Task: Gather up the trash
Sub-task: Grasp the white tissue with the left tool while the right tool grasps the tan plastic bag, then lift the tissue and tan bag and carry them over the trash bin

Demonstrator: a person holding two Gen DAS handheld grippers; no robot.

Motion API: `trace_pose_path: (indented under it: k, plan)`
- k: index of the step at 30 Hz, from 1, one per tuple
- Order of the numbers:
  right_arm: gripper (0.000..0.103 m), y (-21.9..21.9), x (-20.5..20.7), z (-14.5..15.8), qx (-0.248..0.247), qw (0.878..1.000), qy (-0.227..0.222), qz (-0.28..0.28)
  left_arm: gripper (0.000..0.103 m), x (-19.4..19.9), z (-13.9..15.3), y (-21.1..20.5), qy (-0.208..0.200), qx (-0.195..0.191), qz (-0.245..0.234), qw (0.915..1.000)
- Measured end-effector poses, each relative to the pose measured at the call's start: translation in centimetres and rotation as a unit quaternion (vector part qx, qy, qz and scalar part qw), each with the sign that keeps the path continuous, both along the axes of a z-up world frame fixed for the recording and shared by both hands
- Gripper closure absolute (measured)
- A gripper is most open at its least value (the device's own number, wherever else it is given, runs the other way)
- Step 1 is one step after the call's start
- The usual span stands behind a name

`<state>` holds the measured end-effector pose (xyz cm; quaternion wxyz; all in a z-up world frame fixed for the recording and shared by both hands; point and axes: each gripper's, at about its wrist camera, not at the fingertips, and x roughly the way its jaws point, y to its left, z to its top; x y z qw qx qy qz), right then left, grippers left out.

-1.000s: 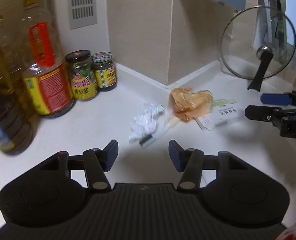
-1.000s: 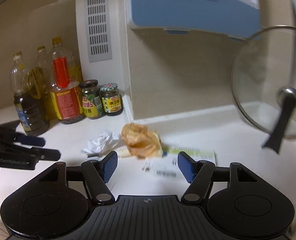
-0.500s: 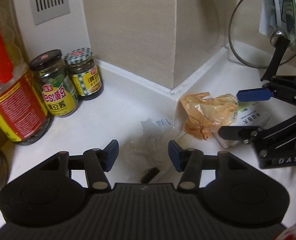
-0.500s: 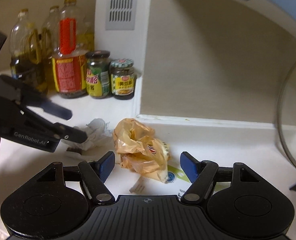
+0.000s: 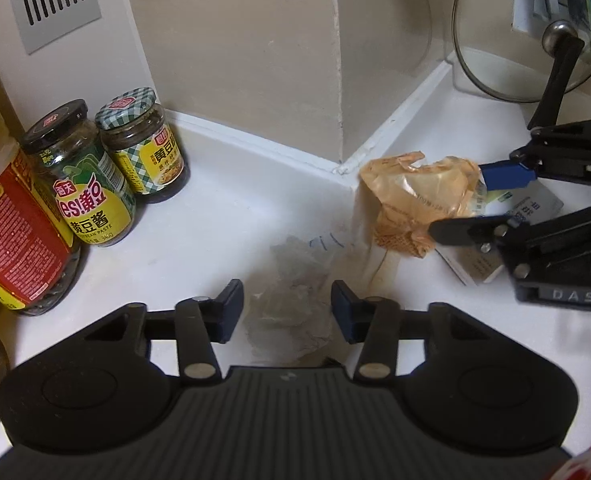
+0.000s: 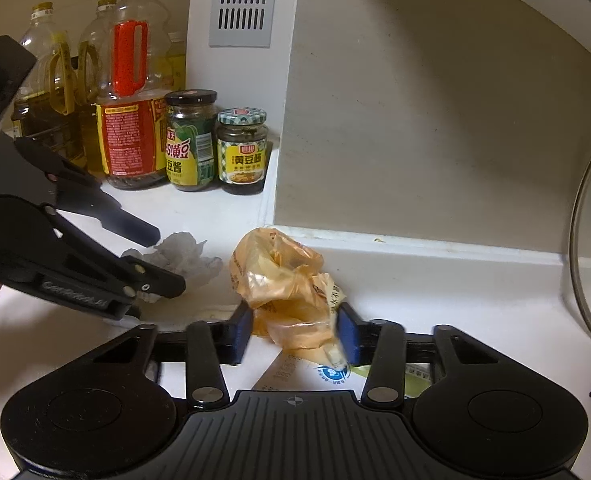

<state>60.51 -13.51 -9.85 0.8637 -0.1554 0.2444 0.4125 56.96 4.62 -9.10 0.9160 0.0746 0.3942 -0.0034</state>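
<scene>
The left tool [image 5: 286,307] is low over the white desk [image 5: 215,216] with the crumpled white tissue [image 5: 291,296] lying between its two blue-tipped fingers. Its jaws are closing, yet a gap shows on either side of the tissue, so the fingers are apart and not pressing it. The tissue is blurred in the left wrist view, so its exact outline is hard to read; the right wrist view shows it more clearly as a wad resting on the desk.

The right tool [image 6: 295,330] is also closing, and its fingers are around the crumpled orange plastic bag [image 6: 279,280]. Both blue pads [image 6: 242,330] look to be touching the bag's lower folds, one on each side, so this tool appears clamped on the bag. The bag sits partly on a printed paper slip [image 6: 295,372] that lies flat on the desk just under the right tool.

Ahead and to the left of the left tool stand two sauce jars [image 5: 107,168] side by side, touching or nearly so, with a large oil bottle [image 5: 11,224] bearing a red label farther left. Ahead and to the right, beyond the right tool, a glass pot lid [image 5: 535,32] with a black handle leans upright near the wall.
</scene>
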Motion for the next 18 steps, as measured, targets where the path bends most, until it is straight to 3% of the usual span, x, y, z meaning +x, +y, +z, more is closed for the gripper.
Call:
trace_pose_path:
  k: [1, 7, 18]
  plan:
    - [0.100, -0.1, 0.0, 0.0, 0.000, 1.000, 0.000, 0.000, 0.067, 0.1, 0.0, 0.0, -0.001, 0.003, -0.001, 1.0000]
    - [0.100, -0.6, -0.6, 0.3, 0.006, 1.000, -0.009, -0.003, 0.085, 0.1, 0.1, 0.2, -0.006, 0.000, 0.005, 1.0000]
    - [0.100, -2.4, -3.3, 2.5, 0.036, 0.999, -0.022, -0.030, 0.088, -3.2, 3.7, 0.8, -0.047, -0.026, 0.026, 0.9982]
